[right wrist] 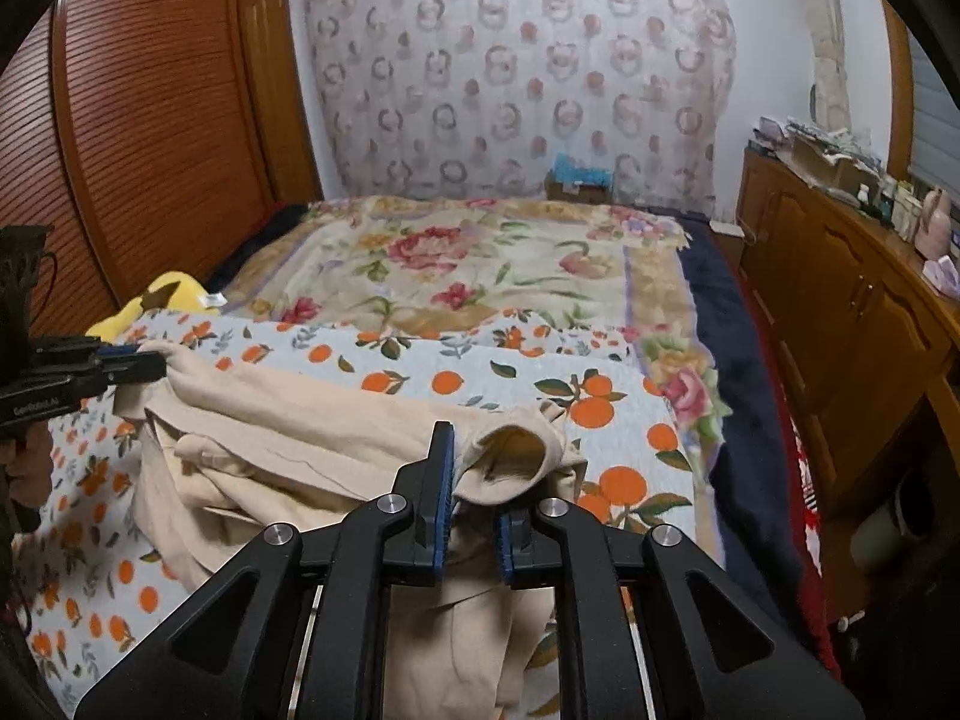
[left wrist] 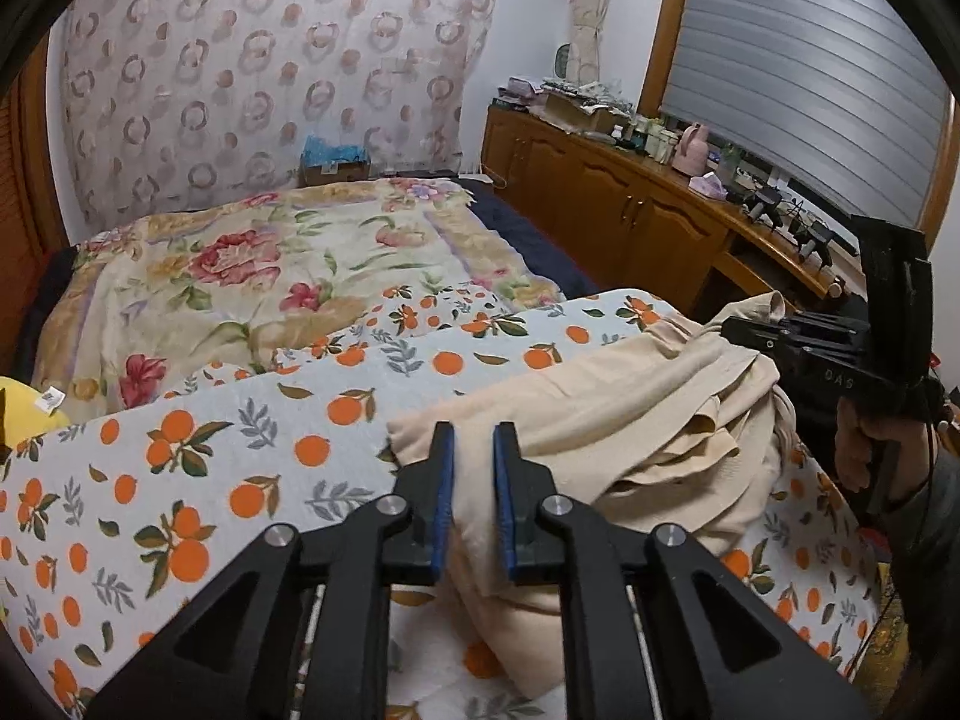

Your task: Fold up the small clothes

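Evidently each gripper pinches an end of the beige garment (left wrist: pixel 630 420), left gripper (left wrist: pixel 474 504) and right gripper (right wrist: pixel 474 498) alike, above the orange-print quilt (left wrist: pixel 210 450). Bunched folds between them could slip free; floral blanket (right wrist: pixel 480 264) lies beyond.

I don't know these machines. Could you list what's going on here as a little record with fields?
place: bed with orange-print quilt
garment: beige cloth, rumpled on the quilt
left gripper: shut on the cloth's edge
right gripper: shut on the cloth's other end
fold: not yet done
nearby: wooden cabinet, yellow toy
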